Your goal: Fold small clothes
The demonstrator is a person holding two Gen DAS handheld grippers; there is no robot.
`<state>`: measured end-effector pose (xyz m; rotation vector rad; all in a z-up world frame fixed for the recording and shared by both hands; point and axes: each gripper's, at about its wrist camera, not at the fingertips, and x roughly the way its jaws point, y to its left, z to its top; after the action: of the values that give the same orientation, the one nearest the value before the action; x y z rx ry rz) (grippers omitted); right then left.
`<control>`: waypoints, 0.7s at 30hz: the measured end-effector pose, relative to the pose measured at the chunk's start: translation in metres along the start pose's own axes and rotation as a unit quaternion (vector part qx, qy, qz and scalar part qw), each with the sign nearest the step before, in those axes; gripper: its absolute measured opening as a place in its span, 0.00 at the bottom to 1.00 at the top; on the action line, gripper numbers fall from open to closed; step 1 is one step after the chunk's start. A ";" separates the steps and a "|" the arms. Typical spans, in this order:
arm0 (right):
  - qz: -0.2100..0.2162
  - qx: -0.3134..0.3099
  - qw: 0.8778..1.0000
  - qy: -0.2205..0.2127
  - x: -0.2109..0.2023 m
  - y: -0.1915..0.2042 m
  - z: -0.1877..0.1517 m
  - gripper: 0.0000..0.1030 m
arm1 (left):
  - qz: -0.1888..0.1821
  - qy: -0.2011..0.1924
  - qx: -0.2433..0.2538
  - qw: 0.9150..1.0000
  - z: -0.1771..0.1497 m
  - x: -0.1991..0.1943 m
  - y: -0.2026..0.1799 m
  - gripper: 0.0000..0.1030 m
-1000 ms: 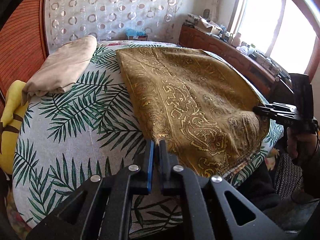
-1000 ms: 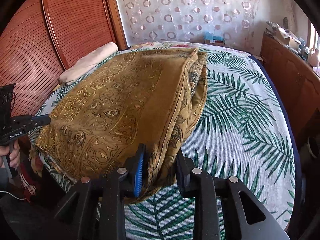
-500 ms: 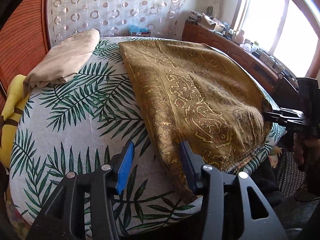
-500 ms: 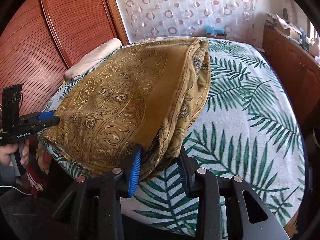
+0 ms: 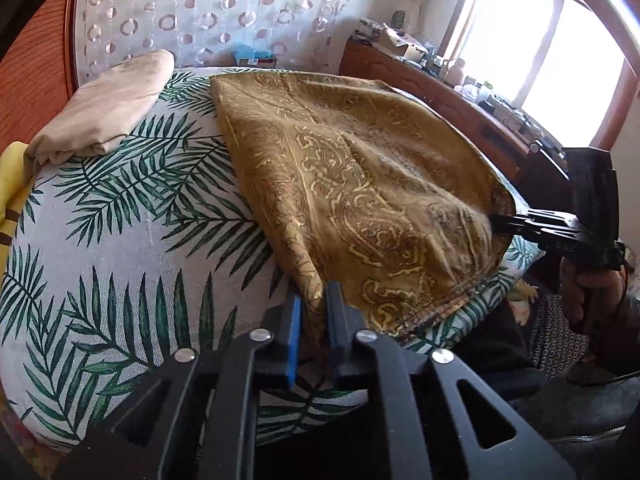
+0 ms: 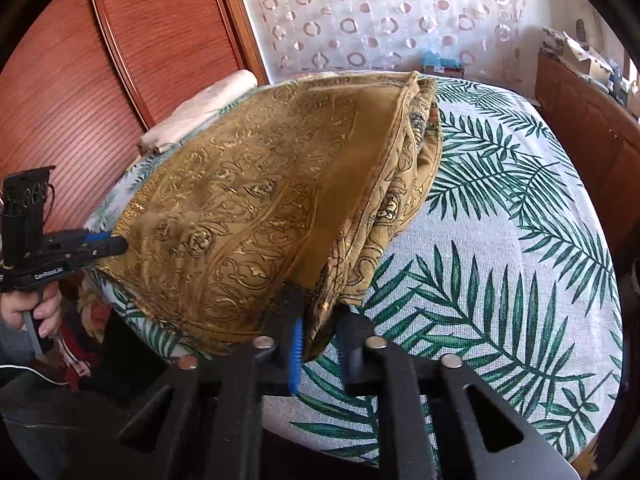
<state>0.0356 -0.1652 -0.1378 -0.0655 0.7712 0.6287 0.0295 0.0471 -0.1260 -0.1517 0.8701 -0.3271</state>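
Two claws (image 5: 313,300) (image 6: 320,320) freshly clamped on the gold cloth's (image 5: 352,184) near corners.

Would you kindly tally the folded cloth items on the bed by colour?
Gold patterned cloth: 1
Beige cloth: 1
Total: 2

Gold cloth (image 5: 360,184) looks woven, faintly shiny; the bed (image 5: 132,240) cover is matt, coarse weave; beige cloth (image 5: 104,112) soft; glossy wood wardrobe (image 6: 120,80).
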 end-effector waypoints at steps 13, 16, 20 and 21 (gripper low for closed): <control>0.041 0.012 0.992 -0.122 -0.045 -0.016 0.084 0.06 | -0.018 -0.122 -0.014 0.992 0.099 -0.045 -0.001 0.07; 0.019 0.016 0.991 -0.133 -0.033 -0.021 0.112 0.06 | -0.003 -0.140 -0.012 0.990 0.128 -0.038 0.004 0.07; -0.014 0.011 0.992 -0.129 -0.003 -0.026 0.142 0.06 | 0.028 -0.149 -0.011 0.988 0.160 -0.016 0.013 0.07; -0.018 0.011 0.992 -0.126 0.006 -0.028 0.147 0.06 | 0.033 -0.149 -0.013 0.988 0.166 -0.009 0.016 0.07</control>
<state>0.1470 -0.1444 -0.0400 0.0206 0.5312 0.5802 0.1560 0.0649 -0.0179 -0.1907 0.5817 -0.2248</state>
